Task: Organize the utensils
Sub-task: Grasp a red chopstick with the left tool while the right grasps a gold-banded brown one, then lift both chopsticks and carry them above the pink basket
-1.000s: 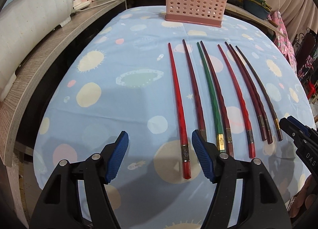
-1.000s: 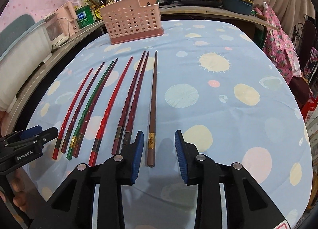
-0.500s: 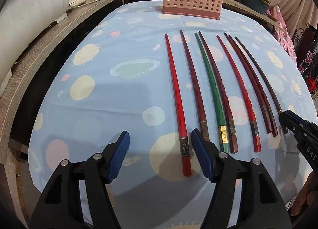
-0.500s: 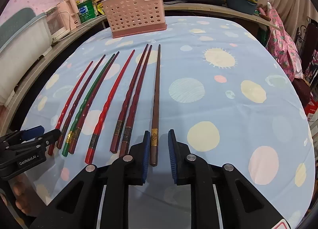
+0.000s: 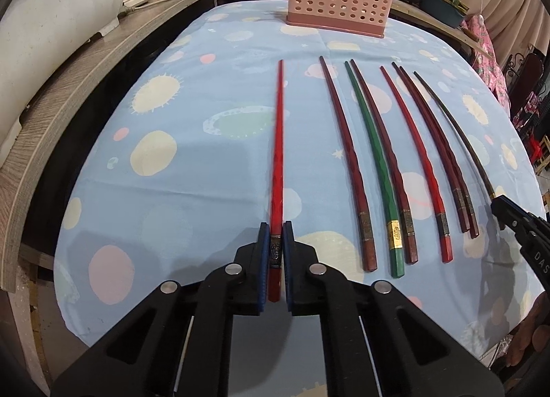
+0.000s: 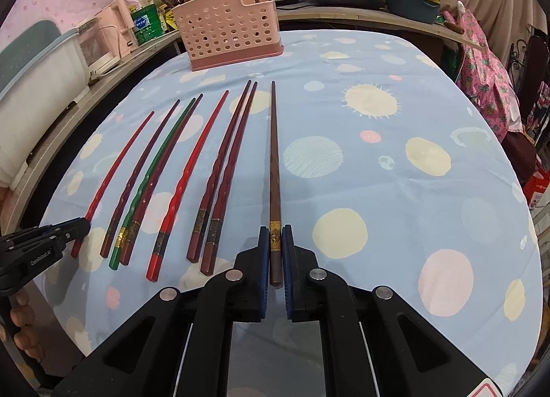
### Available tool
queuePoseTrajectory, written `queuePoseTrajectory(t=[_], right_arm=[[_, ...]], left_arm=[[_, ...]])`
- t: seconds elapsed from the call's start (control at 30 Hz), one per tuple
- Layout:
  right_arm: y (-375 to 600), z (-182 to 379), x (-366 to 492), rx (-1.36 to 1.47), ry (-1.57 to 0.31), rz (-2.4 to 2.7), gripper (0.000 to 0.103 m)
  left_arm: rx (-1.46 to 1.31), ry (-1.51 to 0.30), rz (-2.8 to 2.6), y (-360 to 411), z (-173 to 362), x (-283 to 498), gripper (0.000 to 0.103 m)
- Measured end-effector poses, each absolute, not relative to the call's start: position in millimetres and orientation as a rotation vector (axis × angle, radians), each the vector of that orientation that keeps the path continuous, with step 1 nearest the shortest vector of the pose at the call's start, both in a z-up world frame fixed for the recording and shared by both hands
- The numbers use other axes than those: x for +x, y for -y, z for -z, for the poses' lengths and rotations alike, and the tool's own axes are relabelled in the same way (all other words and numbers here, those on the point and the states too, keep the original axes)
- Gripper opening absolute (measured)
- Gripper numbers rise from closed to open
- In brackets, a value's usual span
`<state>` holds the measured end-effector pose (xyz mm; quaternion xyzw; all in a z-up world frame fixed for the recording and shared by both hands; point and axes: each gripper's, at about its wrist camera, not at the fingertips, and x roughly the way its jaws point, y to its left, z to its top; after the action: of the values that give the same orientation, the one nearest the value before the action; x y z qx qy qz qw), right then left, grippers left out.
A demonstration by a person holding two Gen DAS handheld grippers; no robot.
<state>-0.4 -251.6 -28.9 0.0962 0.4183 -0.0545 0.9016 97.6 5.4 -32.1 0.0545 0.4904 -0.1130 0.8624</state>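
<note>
Left hand-held gripper [image 5: 275, 252] clamps the red chopstick [image 5: 277, 156], right hand-held gripper [image 6: 275, 252] the brown chopstick [image 6: 274, 163], six chopsticks [image 5: 385, 163] between

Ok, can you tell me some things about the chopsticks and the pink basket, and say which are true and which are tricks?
1. The left tool is shut on the bright red chopstick. True.
2. The right tool is gripping the green chopstick. False: it is shut on the brown chopstick; the green one lies on the tablecloth.
3. The pink basket stands at the far end of the table, beyond the chopstick tips. True.
4. The pink basket has solid walls. False: its walls are full of round holes.
5. Only one green chopstick lies in the row. True.
</note>
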Motion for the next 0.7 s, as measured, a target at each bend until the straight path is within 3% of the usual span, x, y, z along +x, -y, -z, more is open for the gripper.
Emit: queuePoseTrajectory(t=[0.7], right_arm=[[294,-127,49,0.25,-0.557,0.116,0.007]], left_arm=[[0.006,-0.821,0.226,-18,-104,161,0.007]])
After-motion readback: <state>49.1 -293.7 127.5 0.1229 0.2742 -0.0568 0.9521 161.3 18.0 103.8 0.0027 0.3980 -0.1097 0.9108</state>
